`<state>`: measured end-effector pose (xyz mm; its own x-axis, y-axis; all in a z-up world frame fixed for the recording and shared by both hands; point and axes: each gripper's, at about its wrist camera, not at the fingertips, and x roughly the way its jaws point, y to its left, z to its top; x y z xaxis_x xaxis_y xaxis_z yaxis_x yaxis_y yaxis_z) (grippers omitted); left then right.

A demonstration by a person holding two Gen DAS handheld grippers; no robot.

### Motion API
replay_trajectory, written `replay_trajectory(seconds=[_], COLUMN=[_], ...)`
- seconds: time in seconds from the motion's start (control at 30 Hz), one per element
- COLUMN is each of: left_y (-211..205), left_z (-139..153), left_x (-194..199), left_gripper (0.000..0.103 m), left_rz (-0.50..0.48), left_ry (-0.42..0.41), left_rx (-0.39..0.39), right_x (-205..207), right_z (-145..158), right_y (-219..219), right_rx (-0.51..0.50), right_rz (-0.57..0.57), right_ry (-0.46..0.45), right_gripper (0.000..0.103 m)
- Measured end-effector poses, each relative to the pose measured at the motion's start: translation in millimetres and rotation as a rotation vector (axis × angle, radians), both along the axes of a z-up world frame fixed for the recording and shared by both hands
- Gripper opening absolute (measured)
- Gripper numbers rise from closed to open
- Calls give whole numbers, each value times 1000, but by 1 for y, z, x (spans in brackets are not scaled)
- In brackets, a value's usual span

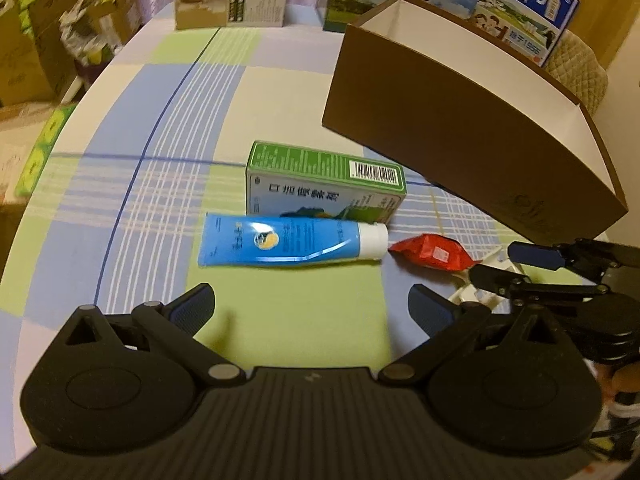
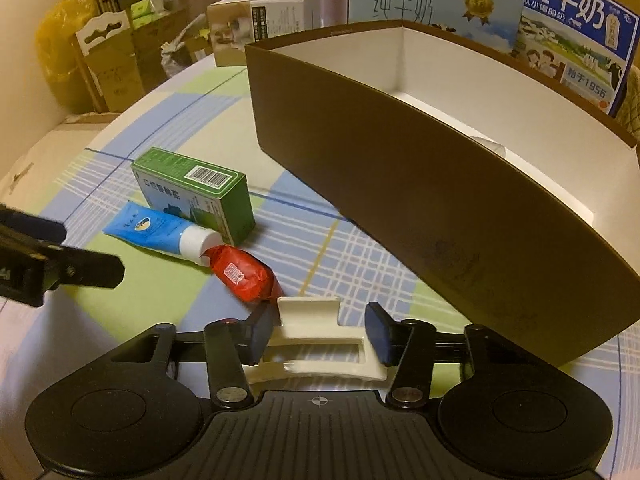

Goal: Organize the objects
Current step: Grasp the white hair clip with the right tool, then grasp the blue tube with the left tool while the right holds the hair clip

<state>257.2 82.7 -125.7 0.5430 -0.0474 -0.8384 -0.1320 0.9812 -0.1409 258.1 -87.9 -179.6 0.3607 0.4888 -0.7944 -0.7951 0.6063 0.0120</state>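
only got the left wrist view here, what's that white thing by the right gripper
Observer: A cream plastic clip lying flat on the tablecloth; the right gripper has one finger on each side of it, not yet closed.
Operator: anything in the brown box, i just see its wall
Observer: The brown box has a white floor, mostly bare; a small clear item I cannot identify shows just over the near wall.
Operator: is the red packet touching the tube cap
Observer: In the right wrist view, the red packet overlaps the tube at its white cap; they look to be touching.
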Motion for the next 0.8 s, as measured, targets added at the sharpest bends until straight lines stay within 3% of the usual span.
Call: replay_trajectory(seconds=[0.27, 0.47, 0.67, 0.8], left_y=[13, 23, 33, 33], left_z=[-10, -25, -46, -50], left_x=[25, 43, 61, 60], left_gripper=[101, 101, 101, 101], left_rz=[-117, -289, -403, -454], left_ry=[-92, -135, -76, -77], left_rx=[49, 53, -10, 3], right_x=[14, 28, 30, 30], right_z=[5, 8, 11, 11], right_y=[-14, -31, -35, -36], right_rx=[-33, -13, -9, -12], right_rz=[-103, -189, -197, -205], right_ry=[27, 74, 80, 83], right_gripper=[43, 43, 43, 43])
